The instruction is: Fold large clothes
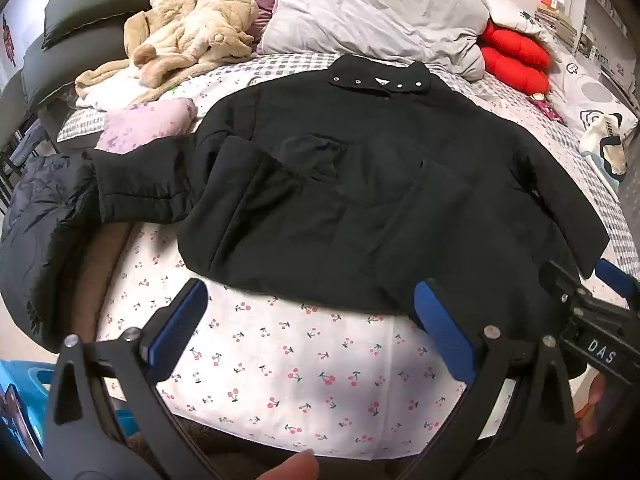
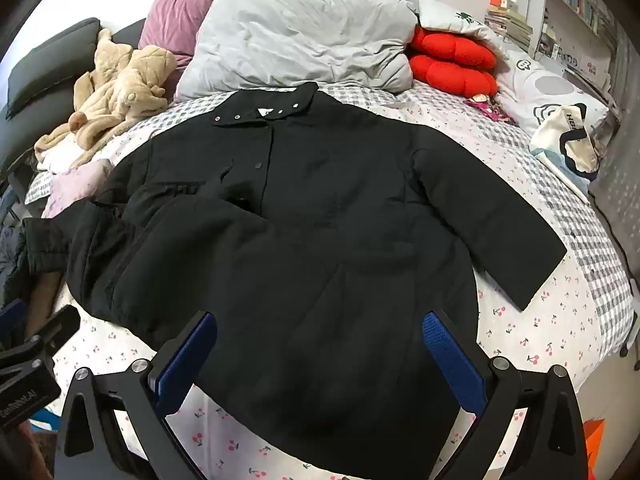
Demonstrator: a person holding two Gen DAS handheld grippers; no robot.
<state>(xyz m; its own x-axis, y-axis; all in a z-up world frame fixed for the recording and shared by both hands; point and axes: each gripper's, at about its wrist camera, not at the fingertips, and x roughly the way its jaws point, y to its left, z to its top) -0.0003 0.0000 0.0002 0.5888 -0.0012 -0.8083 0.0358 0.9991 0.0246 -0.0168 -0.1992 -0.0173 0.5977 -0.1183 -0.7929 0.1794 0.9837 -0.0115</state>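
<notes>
Black jacket (image 2: 304, 216) flat on bed (image 1: 280, 364), collar far. Left hand-held gripper (image 1: 308, 320) agape above sheet near hem; right hand-held gripper (image 2: 320, 354) agape over hem.

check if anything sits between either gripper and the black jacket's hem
Nothing visible does. The left gripper hangs open over bare cherry-print sheet just short of the black jacket; the right gripper is open with the hem already between its fingers.
</notes>
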